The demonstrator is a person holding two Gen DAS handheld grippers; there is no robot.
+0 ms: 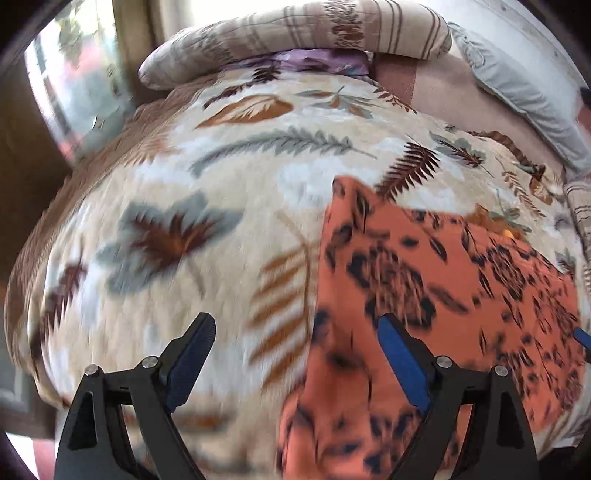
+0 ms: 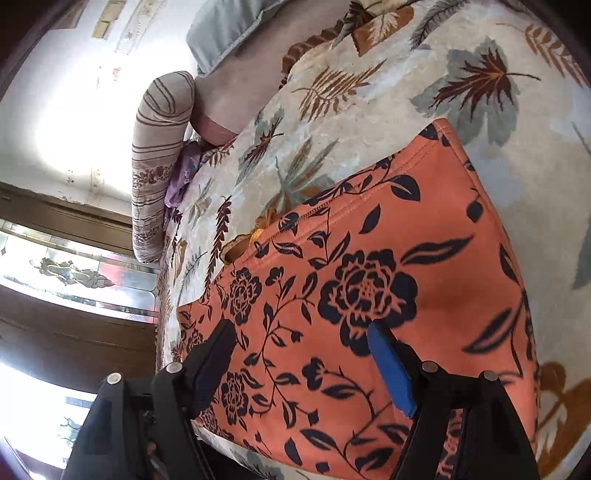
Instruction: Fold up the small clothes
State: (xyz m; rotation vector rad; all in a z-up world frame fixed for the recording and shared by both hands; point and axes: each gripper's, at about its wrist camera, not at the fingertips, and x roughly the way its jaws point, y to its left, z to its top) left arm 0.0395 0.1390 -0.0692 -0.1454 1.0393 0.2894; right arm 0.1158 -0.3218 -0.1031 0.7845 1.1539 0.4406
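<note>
On the bed, a cream blanket printed with brown and grey leaves is spread flat. The left gripper hangs over it with its jaws spread wide and nothing between them; one blue-padded finger sits above bare blanket, the other above the near left edge of the garment. That garment is an orange cloth with a dark floral print, lying flat on the blanket's right side, its picture smeared by motion on this side. Further right, the right gripper also stands wide open, empty, poised over the same orange cloth, which is sharp here: big dark roses and vines, a stitched hem running across. Beyond it at the bed's far edge lie a striped bolster and a grey pillow.
</note>
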